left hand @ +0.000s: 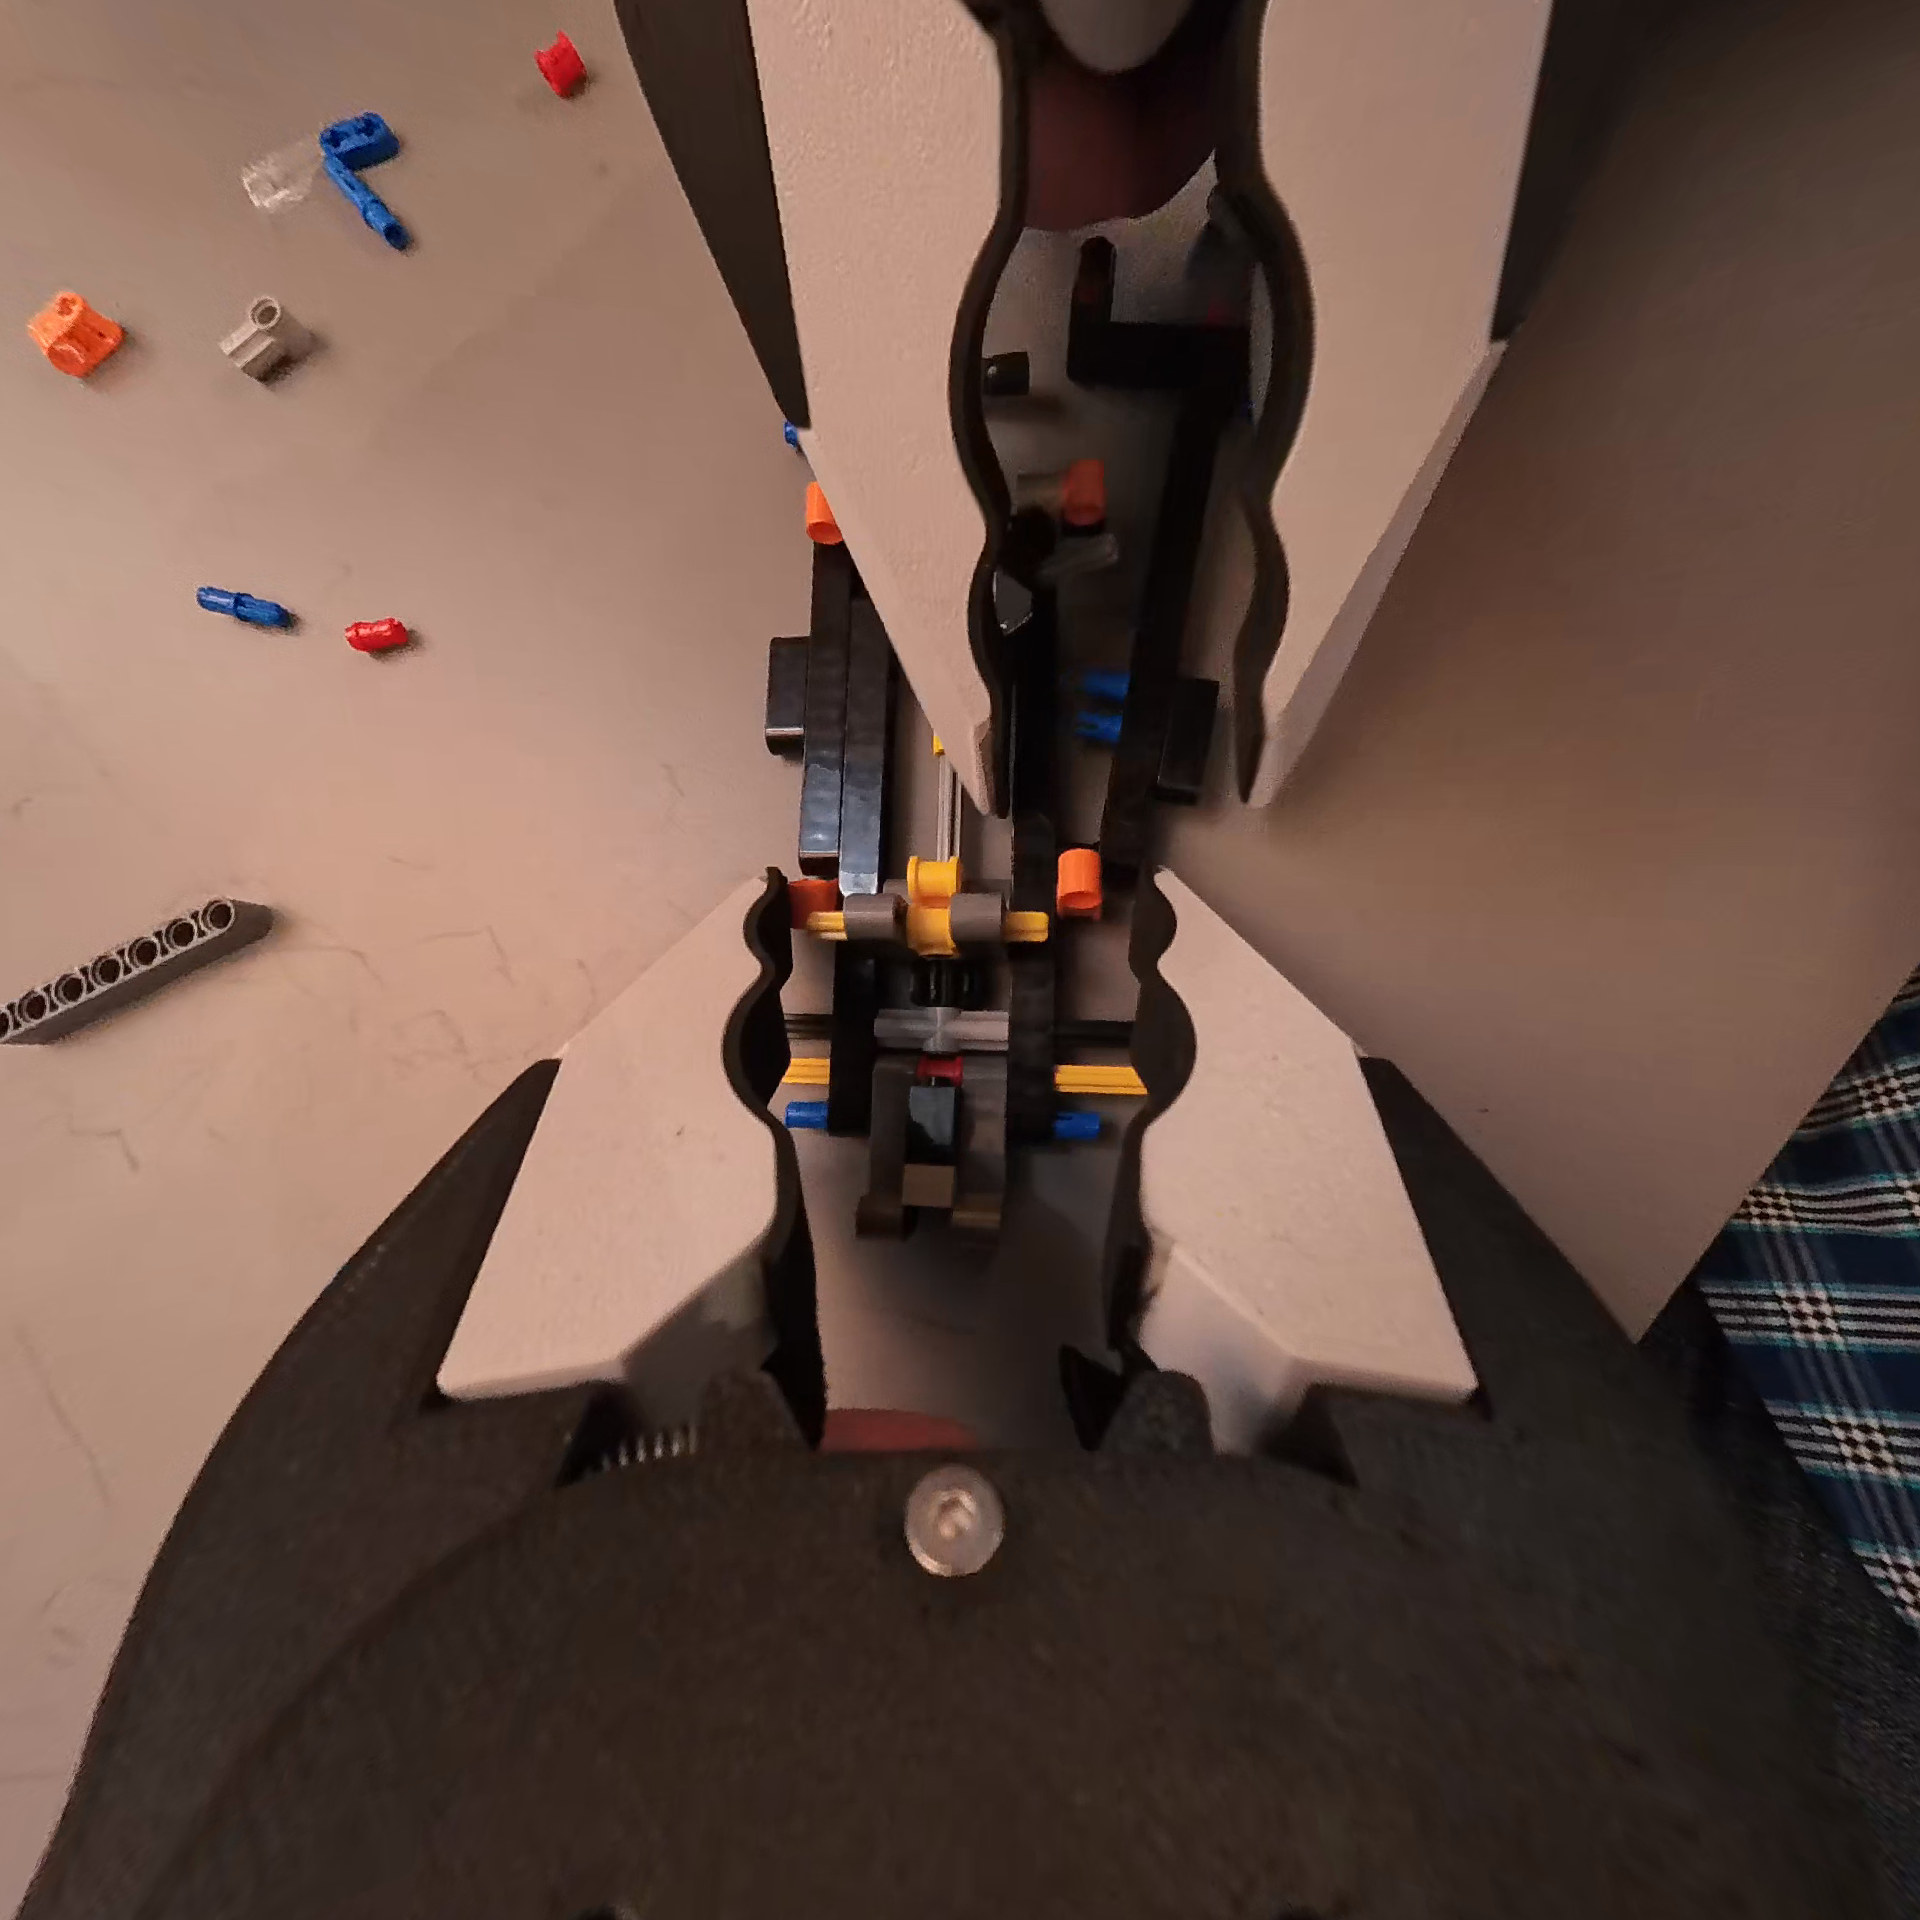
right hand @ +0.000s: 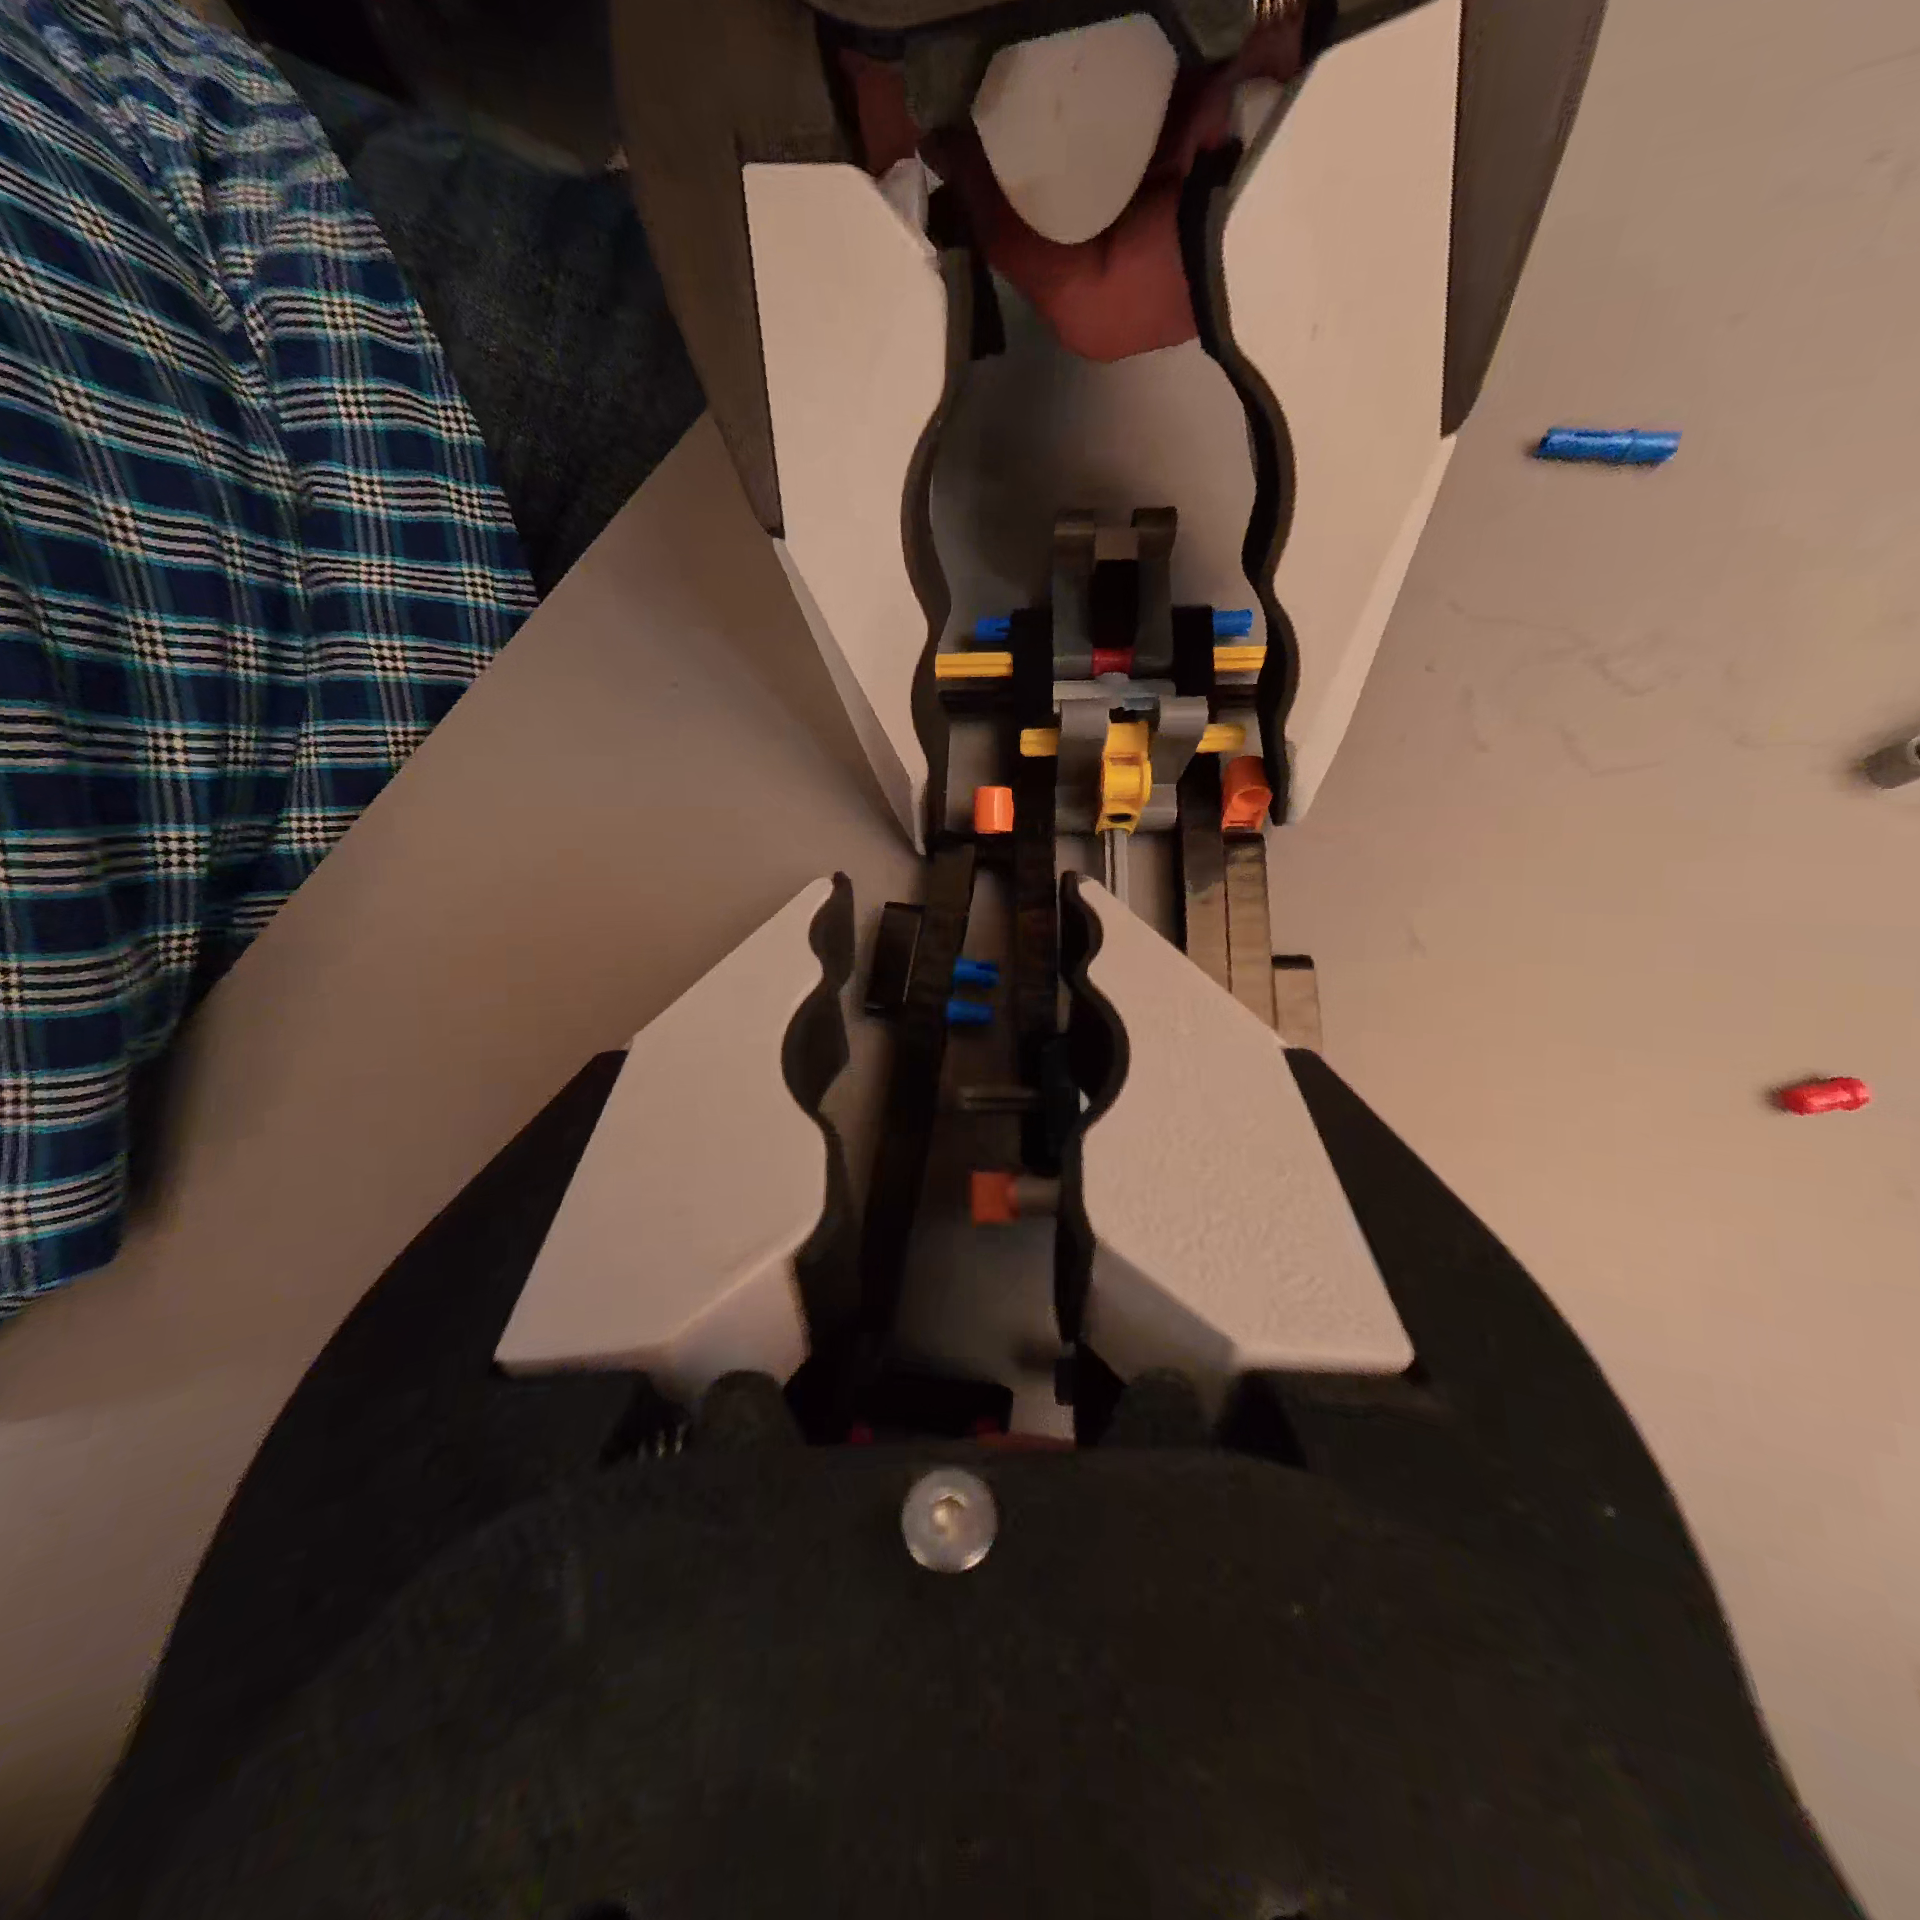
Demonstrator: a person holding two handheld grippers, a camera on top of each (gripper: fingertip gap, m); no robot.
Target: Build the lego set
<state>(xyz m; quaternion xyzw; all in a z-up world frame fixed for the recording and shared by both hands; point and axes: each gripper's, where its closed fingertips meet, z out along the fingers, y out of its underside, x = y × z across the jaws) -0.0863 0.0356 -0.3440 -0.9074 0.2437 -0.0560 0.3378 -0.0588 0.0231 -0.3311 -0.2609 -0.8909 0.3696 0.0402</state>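
Left wrist view: the left tongs (left hand: pixel 961 894) and the right tongs (right hand: pixel 951 883) face each other tip to tip, each clenched around one end of the same lego chassis (left hand: pixel 935 997), which lies lengthwise between them, its long axis running straight from one tongs to the other, just above the table (left hand: pixel 468 779). Wavy black rubber pads line the smooth white fingers. The chassis is hard plastic: long black beams, yellow axles, a yellow connector (left hand: pixel 932 902), orange bushes, blue pins. Loose parts lie well apart, among them a grey holed beam (left hand: pixel 125 971) and a red pin (right hand: pixel 1823 1094).
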